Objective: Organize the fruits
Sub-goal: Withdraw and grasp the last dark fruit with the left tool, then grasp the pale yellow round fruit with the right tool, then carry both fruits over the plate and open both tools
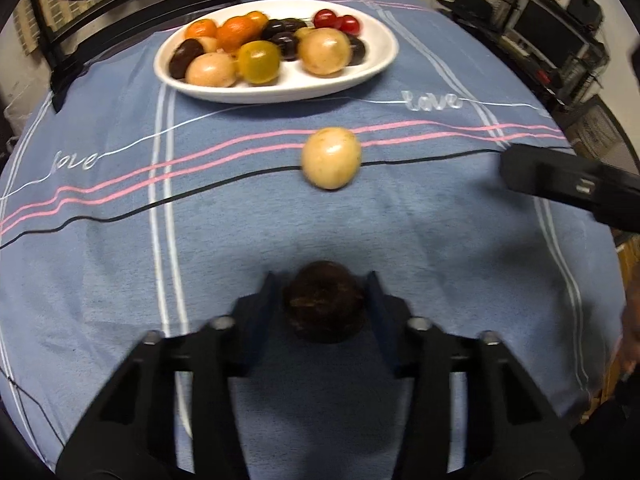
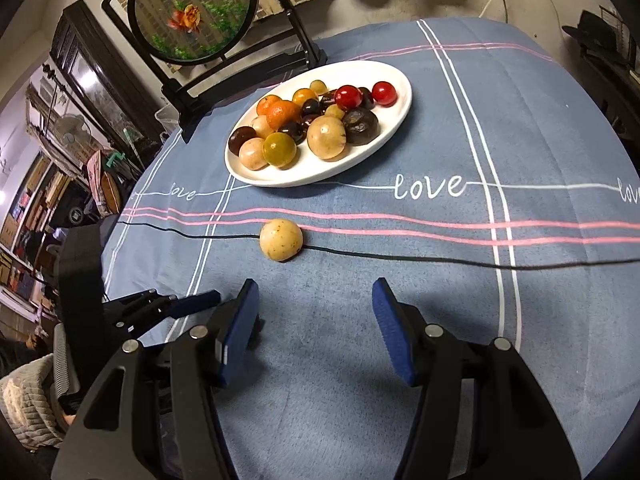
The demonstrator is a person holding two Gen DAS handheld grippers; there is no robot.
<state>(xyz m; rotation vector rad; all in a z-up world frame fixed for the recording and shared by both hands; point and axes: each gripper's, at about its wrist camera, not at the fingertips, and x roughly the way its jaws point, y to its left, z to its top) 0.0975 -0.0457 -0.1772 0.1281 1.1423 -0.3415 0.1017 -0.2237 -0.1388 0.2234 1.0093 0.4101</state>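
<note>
A white oval plate [image 1: 360, 76] [image 2: 396, 120] at the far side of the table holds several fruits: orange, dark purple, red, tan and yellow-green. A loose tan fruit [image 1: 331, 158] [image 2: 281, 239] lies on the blue cloth in front of the plate. My left gripper [image 1: 323, 286] is shut on a dark brown fruit [image 1: 324, 302], with both pads against its sides, close above the cloth. My right gripper [image 2: 314, 300] is open and empty, a little short of the tan fruit. It also shows at the right edge of the left wrist view [image 1: 560, 180].
The table carries a blue cloth [image 1: 420, 232] [image 2: 440, 280] with pink, white and black stripes. A round fish picture on a black stand [image 2: 192, 12] is behind the plate. Shelves and clutter lie beyond the table edges on both sides.
</note>
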